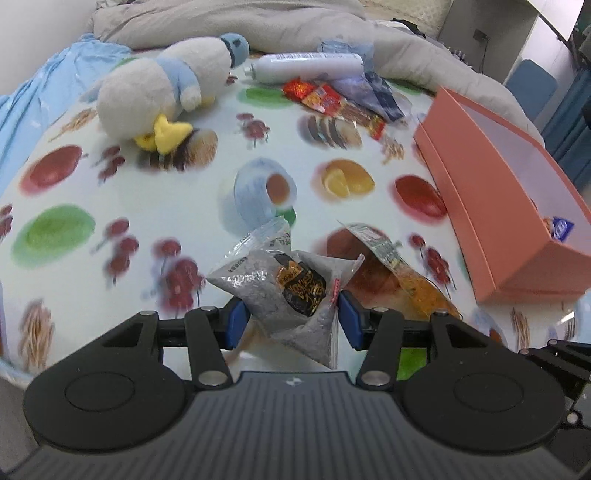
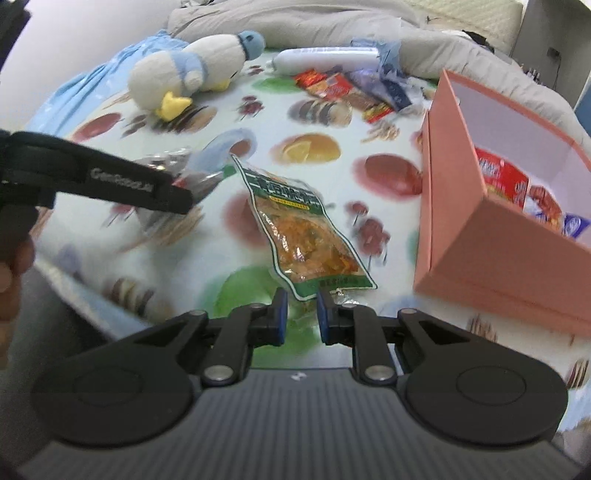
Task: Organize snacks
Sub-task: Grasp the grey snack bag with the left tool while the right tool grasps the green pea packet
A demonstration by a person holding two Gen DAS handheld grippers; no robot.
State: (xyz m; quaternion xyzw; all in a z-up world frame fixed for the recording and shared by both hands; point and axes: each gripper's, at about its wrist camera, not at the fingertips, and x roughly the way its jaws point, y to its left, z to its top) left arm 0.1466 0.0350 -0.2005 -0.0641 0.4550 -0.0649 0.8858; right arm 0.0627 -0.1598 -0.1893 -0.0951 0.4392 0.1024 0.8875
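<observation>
1. Grey pouch [image 1: 291,295] with a black and orange label, raised above the tablecloth [image 1: 147,206], pinched at both sides between the blue pads [image 1: 236,321] of the left gripper [image 1: 291,321], jaws partly spread around it.
2. Green-edged pouch [image 2: 306,225] of orange snack, flat on the cloth, its near corner between the pads of the right gripper [image 2: 301,314]; jaws narrowly parted, contact hard to tell.
3. Pink box [image 2: 498,236] to the right, open; a red packet [image 2: 502,181] and a blue one [image 2: 574,225] inside, more half hidden by its wall.
4. At the far edge, a small heap of red wrappers [image 1: 325,99] and bluish packets, too blurred to count.
5. One white bottle [image 1: 306,66] lying on its side, one plush duck [image 1: 159,96] beside it.
6. Grey blanket [image 1: 258,22] behind, cut off by the frame.
</observation>
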